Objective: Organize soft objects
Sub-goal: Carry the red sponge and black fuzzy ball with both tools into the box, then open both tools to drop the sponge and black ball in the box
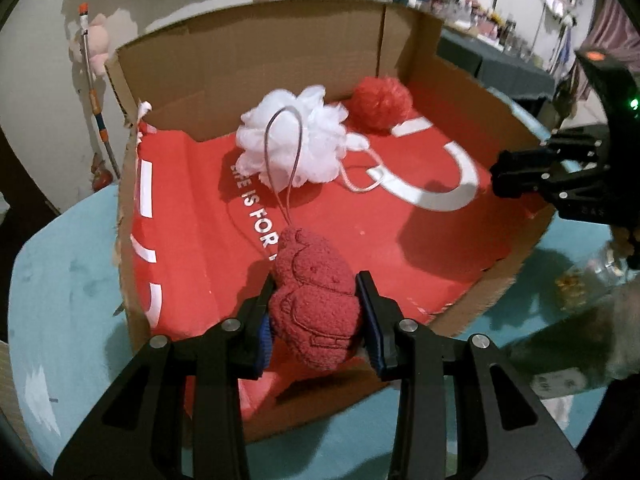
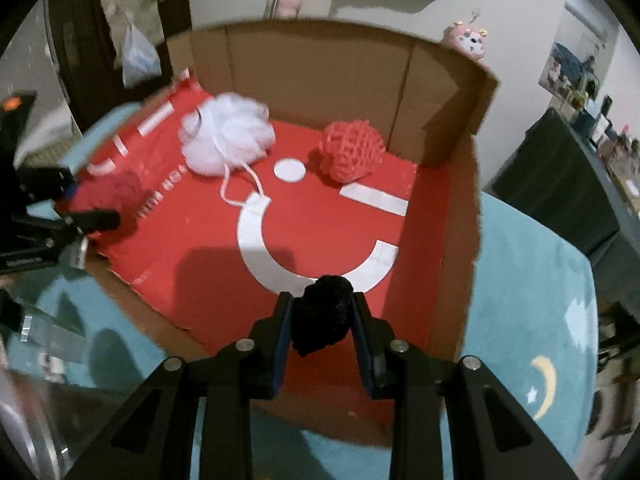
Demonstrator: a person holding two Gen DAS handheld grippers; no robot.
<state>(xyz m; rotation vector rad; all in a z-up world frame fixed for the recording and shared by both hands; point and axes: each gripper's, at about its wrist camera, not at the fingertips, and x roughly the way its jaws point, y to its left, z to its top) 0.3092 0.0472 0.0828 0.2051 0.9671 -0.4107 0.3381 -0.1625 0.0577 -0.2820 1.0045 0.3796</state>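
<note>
Fuzzy red plush (image 1: 316, 308), embossed, rounded.

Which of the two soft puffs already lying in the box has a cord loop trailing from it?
The white mesh bath puff at the box's back left; its white cord loops onto the red floor. The red net puff to its right shows none.

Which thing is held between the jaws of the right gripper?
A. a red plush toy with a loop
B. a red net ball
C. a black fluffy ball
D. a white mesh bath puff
C: in the right wrist view the black fluffy ball sits squeezed between the jaws, over the cardboard box.
</note>
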